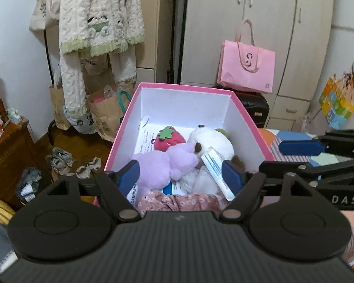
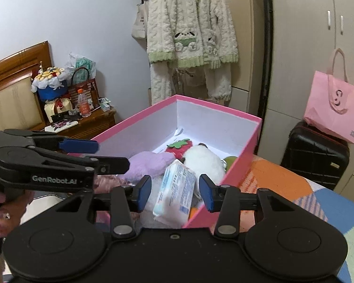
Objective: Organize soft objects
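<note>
Bedroom clutter at the back: a fleecy cream robe (image 1: 99,18) hanging at 11 o'clock, a pink tote bag (image 1: 247,68) at 1 o'clock against the wardrobe. Centre of both views, a pink box (image 1: 120,129) with white inner walls sits on a patchwork bedspread (image 2: 318,202). Inside lie a purple plush (image 1: 162,165), a strawberry plush (image 1: 168,138), a white plush (image 1: 210,141), a floral cloth (image 1: 177,201) at the near wall, and a tissue pack (image 2: 175,191) leaning at the box's near right corner. Left gripper (image 1: 183,178) hovers over the near end, fingers spread either side of the purple plush, holding nothing. Right gripper (image 2: 174,189) likewise spread, fingers flanking the tissue pack without pressing it. Judgement: the pack looks light and squashy, its plastic wrap likely slick; best pinched across the short width at mid-body. Plush toys should compress readily; grip the bulk of the body, not a limb.
</note>
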Motion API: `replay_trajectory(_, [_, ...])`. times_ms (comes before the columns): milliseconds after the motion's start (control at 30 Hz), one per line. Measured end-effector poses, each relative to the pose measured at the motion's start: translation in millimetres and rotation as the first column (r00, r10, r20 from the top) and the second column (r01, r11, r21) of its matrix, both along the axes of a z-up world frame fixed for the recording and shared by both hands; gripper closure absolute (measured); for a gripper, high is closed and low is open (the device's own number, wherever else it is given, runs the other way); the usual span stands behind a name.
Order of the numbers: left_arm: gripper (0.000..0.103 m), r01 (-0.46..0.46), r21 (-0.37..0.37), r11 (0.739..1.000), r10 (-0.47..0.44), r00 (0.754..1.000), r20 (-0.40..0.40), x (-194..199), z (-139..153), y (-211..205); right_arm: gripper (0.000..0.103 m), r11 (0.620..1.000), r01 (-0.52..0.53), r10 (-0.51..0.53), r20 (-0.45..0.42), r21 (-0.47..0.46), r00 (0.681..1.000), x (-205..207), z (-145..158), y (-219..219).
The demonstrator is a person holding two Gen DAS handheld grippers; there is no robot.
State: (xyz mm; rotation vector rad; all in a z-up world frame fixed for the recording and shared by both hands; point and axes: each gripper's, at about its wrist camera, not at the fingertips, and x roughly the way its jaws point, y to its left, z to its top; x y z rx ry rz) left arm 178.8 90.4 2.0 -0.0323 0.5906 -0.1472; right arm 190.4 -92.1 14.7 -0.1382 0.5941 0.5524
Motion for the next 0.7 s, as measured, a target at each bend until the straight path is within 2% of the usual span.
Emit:
replay_trajectory(100, [0.012, 0.017, 0.017, 1.000, -0.017, 1.000, -0.002, -9.7, 10.4, -6.8, 0.043, 1.000, 0.021, -0.021, 0.011, -0.006, 1.000, -10.6, 5.9, -6.9])
replay_trajectory(233, [0.010, 0.046, -0.012, 0.999, -0.047, 0.998, -0.038, -18.2, 21.0, -9.3, 0.035, 0.999, 0.042, -0.042, 0.025, -0.004, 0.999, -25.1, 15.3, -15.8])
replay_trajectory(367, [0.008, 0.036, -0.030, 0.999, -0.038, 0.997, -0.067, -29.0, 28.2, -12.5, 0.031, 0.998, 0.068, -0.068, 0.035, 0.000, 0.997, -38.6, 22.0, -27.9])
replay_trajectory(500, [0.005, 0.014, 0.009, 1.000, -0.014, 0.997, -0.079, -43.6, 32.5, -22.4, 0.028, 0.995, 0.099, -0.098, 0.054, -0.011, 0.994, -53.6, 26.6, -38.1])
replay_trajectory(633, [0.004, 0.005, 0.055, 0.998, 0.000, 0.996, -0.086, -57.6, 37.6, -34.7, 0.008, 0.990, 0.139, -0.139, 0.058, 0.001, 0.989, -63.2, 29.8, -51.2])
replay_trajectory(700, [0.004, 0.018, 0.064, 0.998, -0.012, 0.996, -0.084, -65.1, 39.8, -39.4, 0.007, 0.984, 0.175, -0.175, 0.051, 0.016, 0.983, -67.8, 31.5, -58.2])
